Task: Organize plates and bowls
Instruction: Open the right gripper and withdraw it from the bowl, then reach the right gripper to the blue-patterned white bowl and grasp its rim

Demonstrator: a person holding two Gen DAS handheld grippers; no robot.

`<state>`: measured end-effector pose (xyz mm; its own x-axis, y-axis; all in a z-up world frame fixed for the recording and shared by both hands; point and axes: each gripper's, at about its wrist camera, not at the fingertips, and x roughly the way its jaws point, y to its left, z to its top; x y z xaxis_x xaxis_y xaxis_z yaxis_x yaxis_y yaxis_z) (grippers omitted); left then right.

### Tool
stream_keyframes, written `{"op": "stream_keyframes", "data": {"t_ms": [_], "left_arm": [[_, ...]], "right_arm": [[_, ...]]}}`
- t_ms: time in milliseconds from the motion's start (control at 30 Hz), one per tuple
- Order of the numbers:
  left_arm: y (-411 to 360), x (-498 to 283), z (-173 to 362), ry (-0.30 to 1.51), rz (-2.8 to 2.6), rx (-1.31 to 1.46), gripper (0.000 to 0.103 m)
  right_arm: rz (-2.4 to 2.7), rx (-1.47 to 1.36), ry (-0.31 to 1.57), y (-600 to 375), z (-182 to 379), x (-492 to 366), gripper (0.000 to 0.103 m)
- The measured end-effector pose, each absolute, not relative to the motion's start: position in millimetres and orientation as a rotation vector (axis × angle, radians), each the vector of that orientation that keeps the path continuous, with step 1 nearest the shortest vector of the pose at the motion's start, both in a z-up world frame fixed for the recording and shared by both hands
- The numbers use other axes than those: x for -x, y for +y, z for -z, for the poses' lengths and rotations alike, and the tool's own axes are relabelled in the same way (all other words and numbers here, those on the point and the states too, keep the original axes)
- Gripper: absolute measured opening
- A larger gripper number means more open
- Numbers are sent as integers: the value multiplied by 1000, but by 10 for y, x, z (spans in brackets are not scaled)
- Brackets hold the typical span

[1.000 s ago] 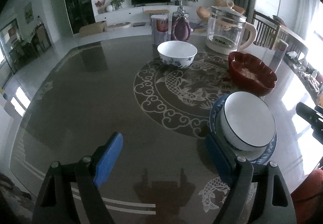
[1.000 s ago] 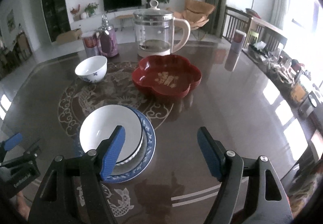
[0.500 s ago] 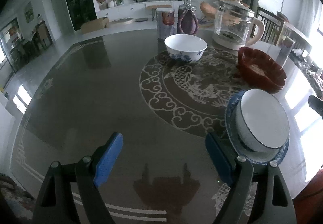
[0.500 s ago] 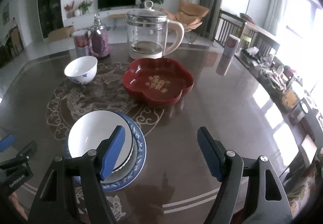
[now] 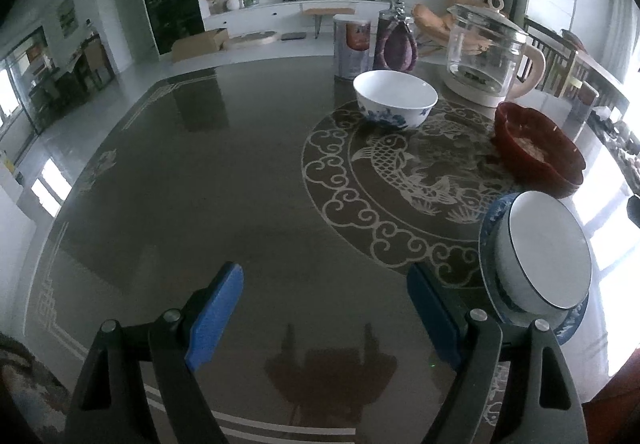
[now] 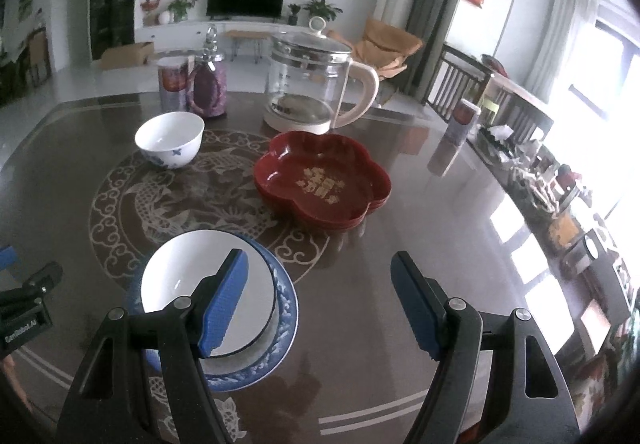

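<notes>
1. The left gripper (image 5: 324, 308) hangs over bare tabletop near the table's near edge, its blue pads spread wide with nothing between them.
2. The right gripper (image 6: 320, 304) is likewise wide open and empty, held above the table (image 6: 420, 204) close to its near edge; its left pad sits in front of the white bowl in this view, but whether it touches the bowl cannot be told.
3. The white bowl (image 6: 192, 276), dark-rimmed, rests inside a blue patterned plate (image 6: 286, 308) near the near edge, on the rim of the table's round dragon medallion (image 6: 168, 204).
4. A second bowl, white with blue flowers (image 6: 170, 138), stands alone on the far side of the medallion, well apart from the stacked pair.
5. A red flower-shaped dish (image 6: 322, 180) sits around the table's middle, between the plate and a glass kettle (image 6: 316, 84) towards the far edge.
6. A tin can (image 6: 172, 84) and a purple jar (image 6: 208, 88) stand side by side at the far edge, just behind the flowered bowl.
</notes>
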<state>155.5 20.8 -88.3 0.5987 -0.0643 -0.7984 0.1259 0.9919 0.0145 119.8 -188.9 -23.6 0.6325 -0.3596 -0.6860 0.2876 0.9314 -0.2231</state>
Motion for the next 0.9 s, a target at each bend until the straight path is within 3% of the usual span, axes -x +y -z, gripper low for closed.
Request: {"op": "stream_keyframes", "data": {"t_ms": [667, 900], "left_arm": [[353, -1676, 955, 946, 86, -50, 84], [456, -2334, 683, 995, 220, 72, 84]], "right_arm": [[342, 130, 800, -1754, 220, -1309, 77], [174, 42, 860, -1854, 112, -1727, 77]]}}
